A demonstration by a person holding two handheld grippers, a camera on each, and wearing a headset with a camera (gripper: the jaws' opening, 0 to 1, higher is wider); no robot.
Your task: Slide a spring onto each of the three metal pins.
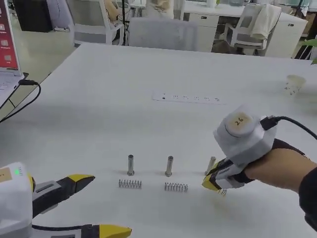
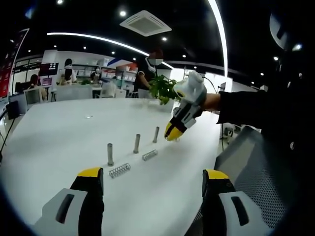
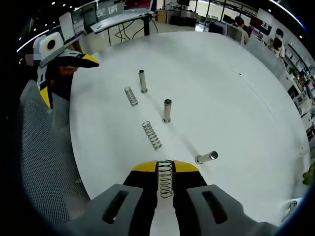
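Note:
Three metal pins stand in a row on the white table: left pin (image 1: 131, 165), middle pin (image 1: 169, 166), right pin (image 1: 211, 165), which looks tilted (image 3: 206, 157). One loose spring (image 1: 130, 184) lies in front of the left pin, another spring (image 1: 176, 187) in front of the middle pin. My right gripper (image 1: 213, 184) is low over the table just beside the right pin, shut on a third spring (image 3: 165, 178) that lies lengthwise between its jaws. My left gripper (image 1: 101, 204) hovers open at the near left, well short of the springs (image 2: 119, 170).
A white power strip (image 1: 185, 97) lies across the middle of the table (image 1: 99, 89). A paper cup (image 1: 295, 84) stands at the far right. A laptop (image 1: 6, 59) and its black cable (image 1: 25, 96) sit at the left edge. Chairs (image 1: 96, 25) line the far side.

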